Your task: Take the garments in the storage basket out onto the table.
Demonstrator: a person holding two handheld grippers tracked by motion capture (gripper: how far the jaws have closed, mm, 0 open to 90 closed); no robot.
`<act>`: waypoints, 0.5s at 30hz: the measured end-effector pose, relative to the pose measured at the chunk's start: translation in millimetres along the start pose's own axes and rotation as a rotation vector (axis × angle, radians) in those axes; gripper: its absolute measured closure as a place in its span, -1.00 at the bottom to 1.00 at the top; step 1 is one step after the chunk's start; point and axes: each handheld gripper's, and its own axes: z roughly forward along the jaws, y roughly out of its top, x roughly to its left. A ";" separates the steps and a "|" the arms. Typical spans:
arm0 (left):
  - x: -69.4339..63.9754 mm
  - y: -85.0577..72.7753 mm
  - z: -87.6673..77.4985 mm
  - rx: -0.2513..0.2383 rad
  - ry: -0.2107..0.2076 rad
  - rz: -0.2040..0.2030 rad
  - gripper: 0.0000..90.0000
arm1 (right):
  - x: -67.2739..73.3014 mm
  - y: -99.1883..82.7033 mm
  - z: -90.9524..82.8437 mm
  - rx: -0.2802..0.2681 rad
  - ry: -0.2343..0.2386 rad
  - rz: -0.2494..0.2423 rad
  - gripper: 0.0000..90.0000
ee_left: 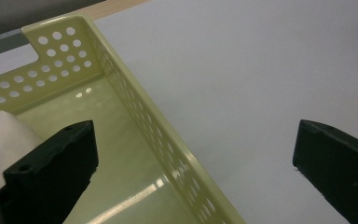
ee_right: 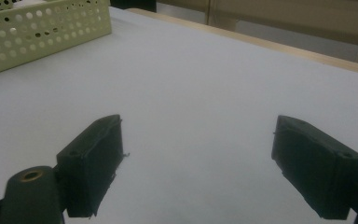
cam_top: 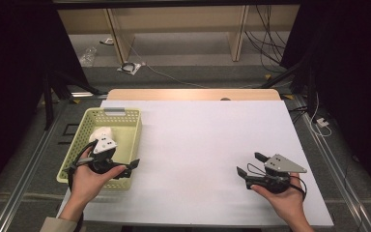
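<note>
A pale yellow-green perforated basket [cam_top: 128,121] stands at the table's left, and its wall [ee_left: 135,112] runs up the left gripper view. A white rounded object [cam_top: 100,132] lies inside it, its edge [ee_left: 2,135] showing behind my left jaw. My left gripper [cam_top: 121,157] hovers over the basket's near right corner, open and empty [ee_left: 193,140], one jaw over the basket's inside and the other over the table. My right gripper [cam_top: 251,163] sits low near the table's front right, open, with bare white surface between its jaws [ee_right: 196,128].
A white sheet [cam_top: 198,145] covers the table, with a wooden strip [cam_top: 193,94] along the far edge. The basket's side [ee_right: 37,32] shows far off in the right gripper view. Beyond the table are cables on the floor [cam_top: 133,67] and dark stands at both sides.
</note>
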 end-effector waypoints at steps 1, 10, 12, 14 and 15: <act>0.3 0.0 0.1 -0.001 0.000 -0.003 -1.00 | -0.3 -0.2 -0.1 -0.002 -0.004 0.000 -0.62; 2.6 -1.7 -0.4 -0.003 0.006 -0.016 -0.99 | -0.5 -0.3 1.2 0.004 -0.014 -0.012 -0.62; 3.1 -1.9 -0.7 -0.005 0.009 -0.018 -0.98 | 0.0 -0.6 1.1 0.008 -0.012 -0.012 -0.62; 3.6 -2.2 -0.8 -0.002 0.016 -0.019 -0.97 | 0.6 -0.3 -0.2 0.010 -0.016 -0.012 -0.62; 3.5 -2.2 -0.8 0.000 0.021 -0.019 -0.96 | 0.6 -0.2 -0.4 0.010 -0.016 -0.015 -0.62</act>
